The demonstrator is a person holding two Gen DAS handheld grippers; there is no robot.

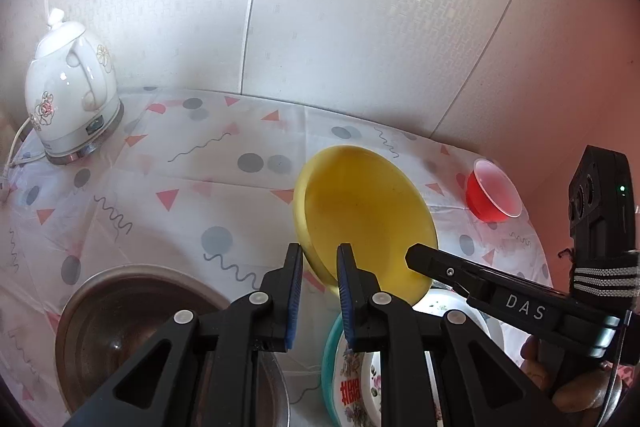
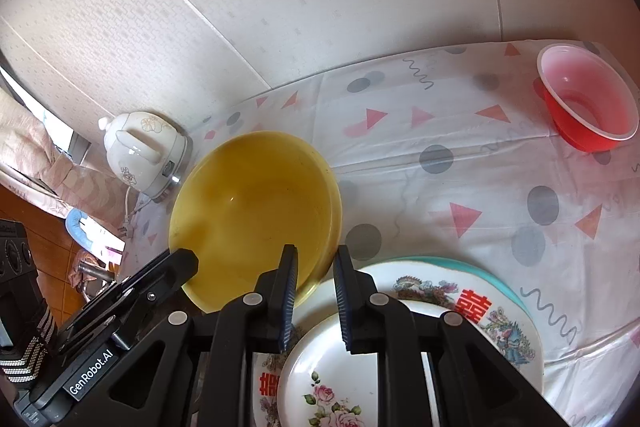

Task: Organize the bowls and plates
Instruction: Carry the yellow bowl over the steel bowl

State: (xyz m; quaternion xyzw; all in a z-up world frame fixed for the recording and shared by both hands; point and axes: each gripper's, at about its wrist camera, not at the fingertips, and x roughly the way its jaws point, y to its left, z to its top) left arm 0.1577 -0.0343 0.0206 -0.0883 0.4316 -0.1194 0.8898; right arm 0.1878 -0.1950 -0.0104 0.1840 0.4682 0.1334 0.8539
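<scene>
A yellow bowl (image 1: 362, 211) is tilted up on its edge above the table. My left gripper (image 1: 318, 259) straddles its near rim with a pad on each side. My right gripper (image 2: 316, 263) straddles the opposite rim of the yellow bowl (image 2: 252, 215). Both show a gap wider than the rim, so contact is unclear. A stack of flowered plates (image 2: 440, 311) on a teal plate lies under the right gripper, and it also shows in the left wrist view (image 1: 356, 383). A steel bowl (image 1: 120, 323) sits at lower left. A red plastic bowl (image 2: 588, 103) stands far right.
A white ceramic electric kettle (image 1: 72, 99) with a cord stands at the table's far left, near the wall. A patterned plastic cloth (image 2: 460, 131) covers the table. The floor and a cloth-covered seat (image 2: 36, 155) lie past the table's left edge.
</scene>
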